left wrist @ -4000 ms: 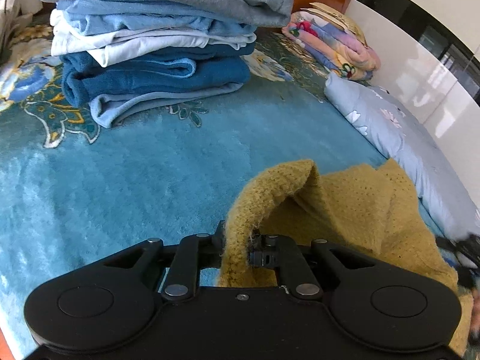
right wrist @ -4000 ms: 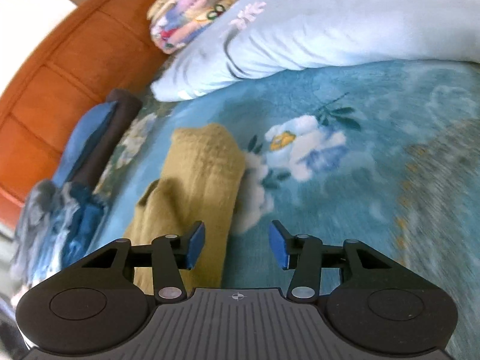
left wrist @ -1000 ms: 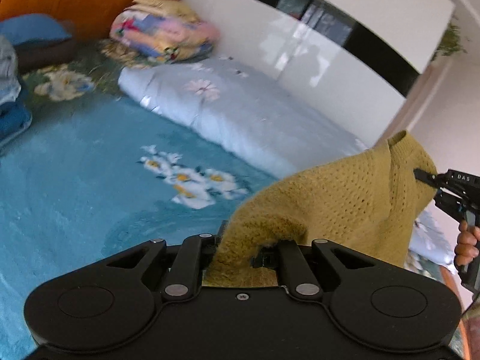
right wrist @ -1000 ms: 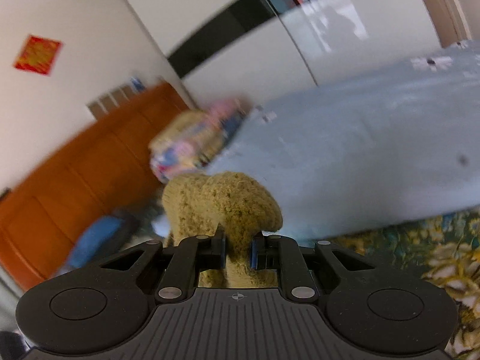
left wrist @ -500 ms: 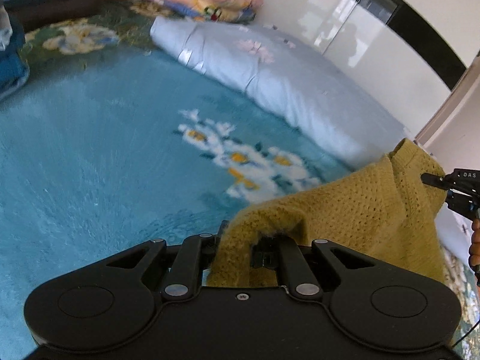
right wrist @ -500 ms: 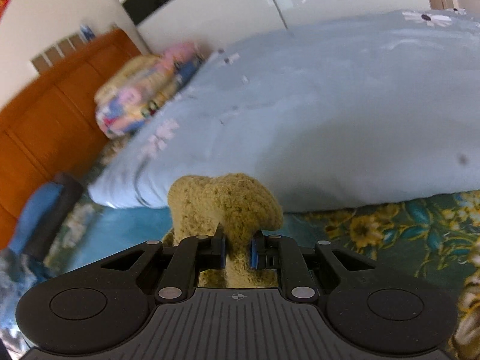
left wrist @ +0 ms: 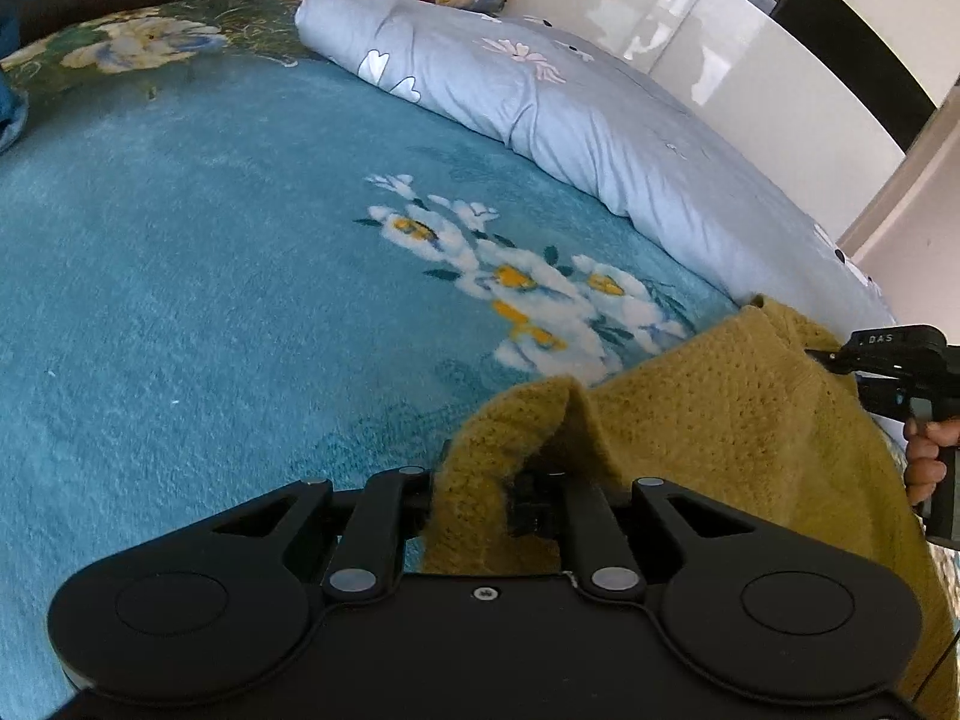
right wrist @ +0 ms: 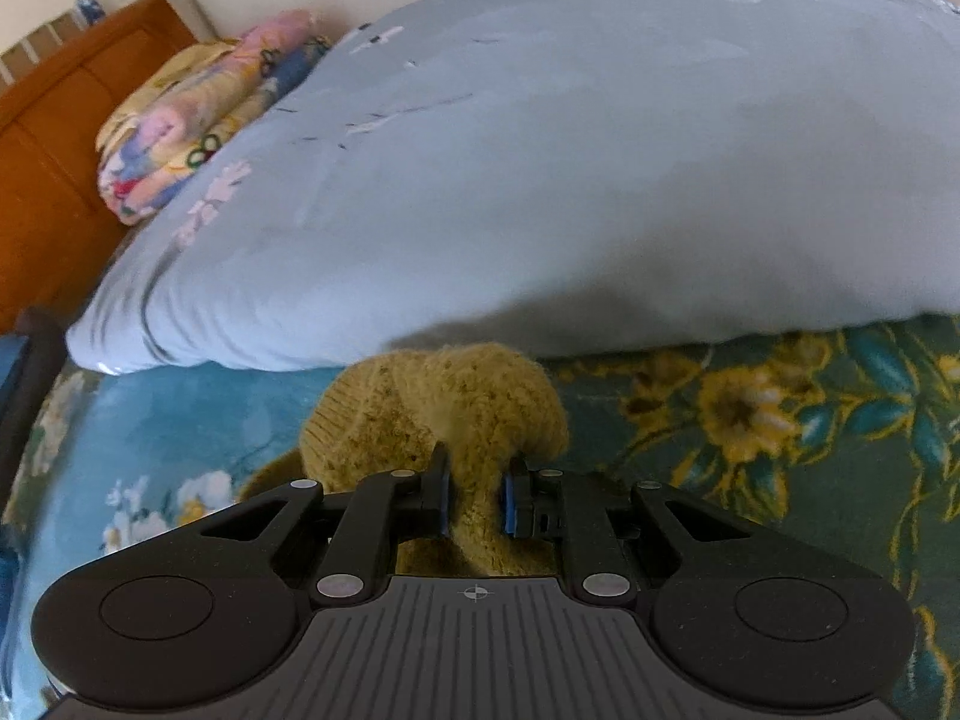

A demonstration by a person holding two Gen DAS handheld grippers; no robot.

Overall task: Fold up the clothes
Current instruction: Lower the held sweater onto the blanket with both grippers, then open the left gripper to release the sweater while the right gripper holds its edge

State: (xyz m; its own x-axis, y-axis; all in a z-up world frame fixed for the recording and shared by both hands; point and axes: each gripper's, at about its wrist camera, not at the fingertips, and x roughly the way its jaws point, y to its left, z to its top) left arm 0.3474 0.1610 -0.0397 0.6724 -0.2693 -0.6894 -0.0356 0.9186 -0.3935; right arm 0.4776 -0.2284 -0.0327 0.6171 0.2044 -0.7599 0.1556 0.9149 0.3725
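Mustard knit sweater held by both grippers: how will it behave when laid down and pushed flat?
The mustard-yellow knitted sweater is likely floppy: it sags between the left gripper and right gripper. Probably not slippery, since the loose knit bunches in both closed jaws. Pushed, it may wrinkle and drag on the plush blue floral blanket.

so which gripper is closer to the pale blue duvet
Right. The right gripper holds the yellow sweater just short of the duvet; the left gripper is farther out over the teal blanket.

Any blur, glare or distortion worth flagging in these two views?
Left wrist: sharp, strong fisheye bend, window glare on the glossy wardrobe. Right wrist: the quilt and folded blanket are smeared; the sweater stays fairly crisp.
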